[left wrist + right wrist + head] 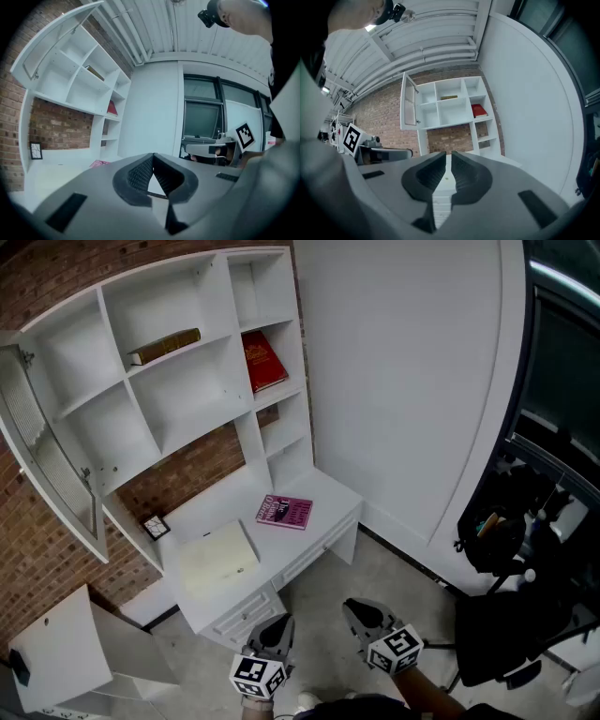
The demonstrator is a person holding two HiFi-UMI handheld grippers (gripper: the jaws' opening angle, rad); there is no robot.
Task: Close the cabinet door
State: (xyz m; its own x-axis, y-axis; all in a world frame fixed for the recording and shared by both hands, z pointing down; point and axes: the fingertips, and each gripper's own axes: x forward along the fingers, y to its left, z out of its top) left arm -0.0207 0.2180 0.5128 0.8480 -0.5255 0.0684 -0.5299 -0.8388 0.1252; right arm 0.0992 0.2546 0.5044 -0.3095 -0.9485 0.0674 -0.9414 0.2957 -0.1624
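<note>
The white wall cabinet point(178, 381) hangs on a brick wall, and its framed door point(49, 457) stands swung wide open at the left end. Both grippers are low in the head view, in front of the desk and well short of the door. My left gripper point(278, 626) is shut with nothing in it; its fingertips meet in the left gripper view point(153, 157), where the door point(51, 42) shows high at upper left. My right gripper point(361, 611) is also shut and empty, with only a thin slit between its pads point(449, 154). The door point(409, 101) lies ahead of it at the cabinet's left.
A brown book point(165, 346) and a red book point(263, 360) sit on the shelves. On the white desk point(328, 498) lie a pink book point(284, 512), a white pad point(218, 559) and a small clock point(156, 527). A black chair point(511, 624) stands at right.
</note>
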